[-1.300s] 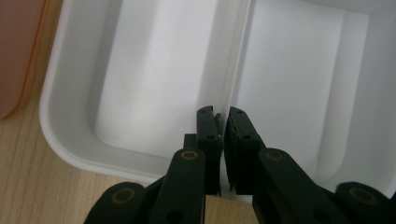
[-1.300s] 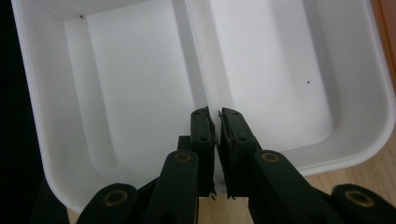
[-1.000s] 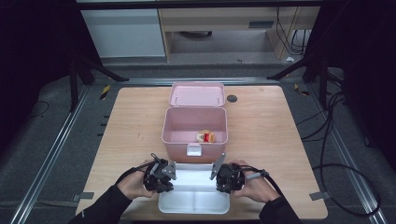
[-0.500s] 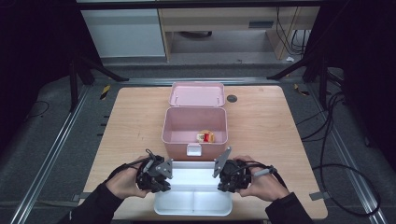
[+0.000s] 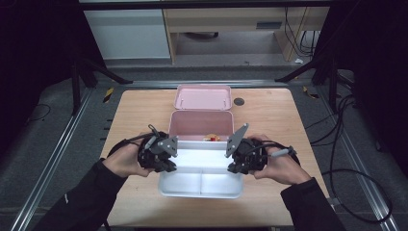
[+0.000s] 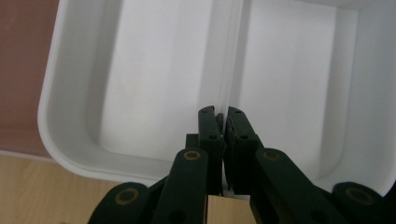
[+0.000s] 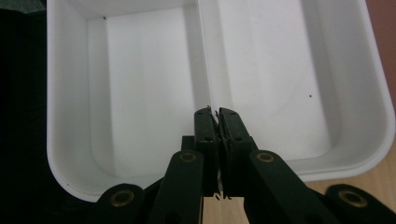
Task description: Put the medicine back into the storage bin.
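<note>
A white divided tray [image 5: 202, 185] hangs above the table's near edge, carried level between both grippers. At the tray's left wall my left gripper [image 5: 169, 156] is shut on the rim. In the left gripper view its jaws [image 6: 222, 116] pinch the wall where a divider meets it, with the tray's bare compartments [image 6: 154, 84] beyond. My right gripper [image 5: 232, 156] is shut on the opposite wall. The right gripper view shows that gripper [image 7: 215, 114] clamped at the same divider, looking into the tray [image 7: 140, 84].
Behind the tray stands an open pink box [image 5: 202, 124] with its lid [image 5: 203, 97] folded back; a small orange and white item [image 5: 210, 138] lies in it. A dark round disc [image 5: 239, 101] sits on the wooden table [image 5: 269, 120]. Cables trail off to the right.
Both hands have risen together with the tray held between them. The tray now looks larger and covers the pink box's front edge.
</note>
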The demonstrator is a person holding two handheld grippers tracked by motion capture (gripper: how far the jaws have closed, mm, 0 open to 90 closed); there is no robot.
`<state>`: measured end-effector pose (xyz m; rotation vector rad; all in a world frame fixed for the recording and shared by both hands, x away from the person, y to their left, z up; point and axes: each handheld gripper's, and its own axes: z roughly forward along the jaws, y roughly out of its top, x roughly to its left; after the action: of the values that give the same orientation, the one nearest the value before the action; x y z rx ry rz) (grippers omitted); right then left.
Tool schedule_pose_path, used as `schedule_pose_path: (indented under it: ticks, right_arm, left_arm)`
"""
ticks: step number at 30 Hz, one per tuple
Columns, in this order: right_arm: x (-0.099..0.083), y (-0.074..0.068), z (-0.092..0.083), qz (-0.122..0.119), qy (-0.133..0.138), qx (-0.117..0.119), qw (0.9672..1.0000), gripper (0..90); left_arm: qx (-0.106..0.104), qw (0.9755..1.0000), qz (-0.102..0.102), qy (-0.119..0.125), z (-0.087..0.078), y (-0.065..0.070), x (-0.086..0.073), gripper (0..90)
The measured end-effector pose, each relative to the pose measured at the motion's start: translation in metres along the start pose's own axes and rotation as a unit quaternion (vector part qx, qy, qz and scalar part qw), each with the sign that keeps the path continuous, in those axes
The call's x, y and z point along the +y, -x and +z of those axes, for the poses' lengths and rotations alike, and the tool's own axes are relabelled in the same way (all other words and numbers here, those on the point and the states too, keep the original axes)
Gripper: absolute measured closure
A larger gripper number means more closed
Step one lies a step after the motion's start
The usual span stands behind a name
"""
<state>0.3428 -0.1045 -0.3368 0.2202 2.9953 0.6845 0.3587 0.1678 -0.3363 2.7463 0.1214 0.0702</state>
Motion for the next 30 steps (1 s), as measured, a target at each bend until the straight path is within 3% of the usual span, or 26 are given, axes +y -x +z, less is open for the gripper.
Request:
schedule_pose_path:
  ticks: [13, 22, 30]
  right_arm:
    - [0.022, 0.055, -0.017, -0.009, 0.018, -0.03, 0.9993, 87.2]
    - [0.033, 0.093, -0.018, -0.018, 0.013, -0.054, 0.9983, 86.8]
    - [0.03, 0.123, -0.004, -0.005, 0.013, -0.06, 0.9981, 85.8]
  left_arm:
    - [0.016, 0.9997, 0.016, 0.003, -0.028, -0.058, 0.009, 86.4]
    - [0.018, 0.9996, 0.005, 0.019, -0.024, -0.103, 0.009, 86.2]
    - [0.019, 0.9998, 0.004, -0.001, -0.014, -0.13, 0.013, 86.2]
